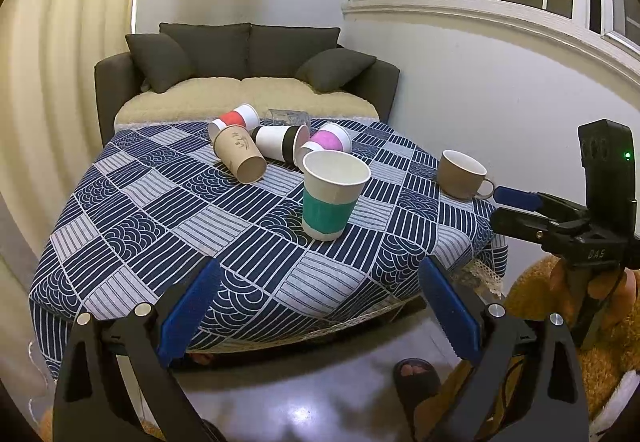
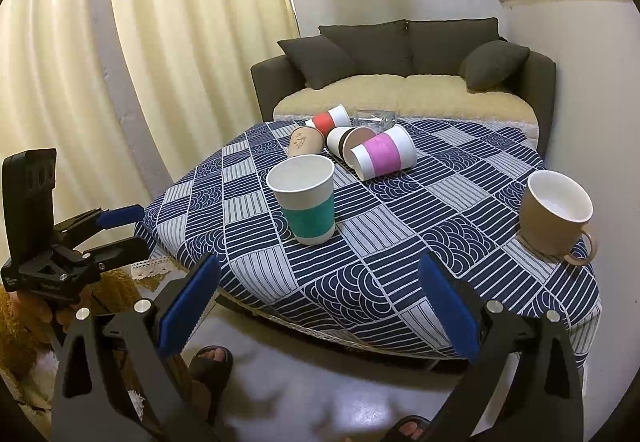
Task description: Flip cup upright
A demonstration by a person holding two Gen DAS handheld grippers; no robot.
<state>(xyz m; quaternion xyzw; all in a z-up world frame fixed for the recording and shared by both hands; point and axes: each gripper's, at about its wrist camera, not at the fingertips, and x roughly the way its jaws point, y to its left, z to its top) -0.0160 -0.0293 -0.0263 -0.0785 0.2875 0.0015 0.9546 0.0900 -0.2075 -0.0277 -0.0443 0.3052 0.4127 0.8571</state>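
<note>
Blue-and-white patterned tablecloth covers a table filling mid-frame in both views; dark sofa behind it at upper centre, cream curtain at left.

Teal-banded paper cup stands upright, mouth up, near frame centre, apart from the others. Behind it, a cluster lying on their sides: plain brown paper cup, red-banded cup, black-banded cup, pink-banded cup. Within the cluster, contact cannot be told. A clear glass sits at the far edge. Tan mug upright at right, well apart.

Left gripper: blue pads spread wide, nothing between them, at lower frame short of the table edge. Right gripper: likewise wide open and empty, low in its own view.
</note>
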